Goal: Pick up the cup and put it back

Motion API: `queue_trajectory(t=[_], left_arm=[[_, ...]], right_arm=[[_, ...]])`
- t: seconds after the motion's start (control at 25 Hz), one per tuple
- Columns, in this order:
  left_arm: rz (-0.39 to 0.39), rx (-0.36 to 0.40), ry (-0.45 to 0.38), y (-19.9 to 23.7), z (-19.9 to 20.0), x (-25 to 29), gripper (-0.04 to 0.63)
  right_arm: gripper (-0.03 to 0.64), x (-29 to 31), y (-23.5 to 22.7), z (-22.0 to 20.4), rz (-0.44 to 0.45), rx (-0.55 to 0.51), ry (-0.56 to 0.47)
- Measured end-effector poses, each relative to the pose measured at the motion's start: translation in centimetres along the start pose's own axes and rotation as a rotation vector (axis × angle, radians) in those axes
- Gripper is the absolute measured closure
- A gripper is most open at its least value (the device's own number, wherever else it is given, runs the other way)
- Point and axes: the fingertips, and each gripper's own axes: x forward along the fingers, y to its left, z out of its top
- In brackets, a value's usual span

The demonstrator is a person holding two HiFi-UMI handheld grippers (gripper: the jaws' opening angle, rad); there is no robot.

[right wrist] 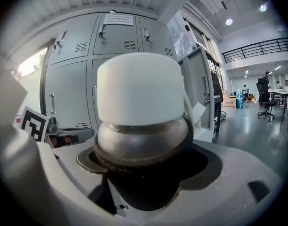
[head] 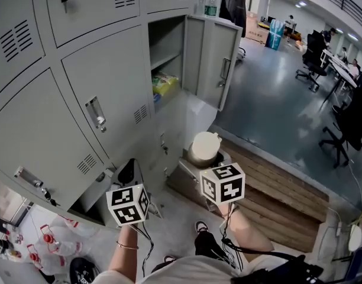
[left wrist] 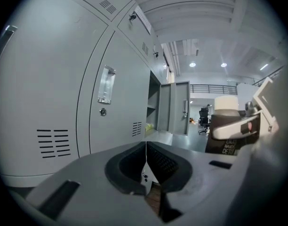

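Cup, white-lidded with a rounded metallic body, sits at the centre of the head view, clamped in the right gripper. It shows over the near edge of a wooden platform, just right of the grey lockers. In the right gripper view it stands upright and fills the middle of the frame, the dark jaws pressed against its steel belly. Left gripper, lower left of centre, has its jaws brought together with nothing between them. An open locker door stands at upper centre, with a yellow packet on a shelf inside that compartment.
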Motion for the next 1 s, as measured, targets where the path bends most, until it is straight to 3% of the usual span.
queue_trajectory(t=[0.64, 1.0], left_arm=[[0.194, -0.034, -0.019, -1.6, 3.5, 10.0, 0.586], [0.254, -0.026, -0.044, -2.3, 6.5, 14.1, 0.586]], right_arm=[[0.198, 10.6, -8.8, 6.3, 0.190, -0.083, -0.008], [0.198, 15.5, -11.2, 10.2, 0.282, -0.140, -0.001]])
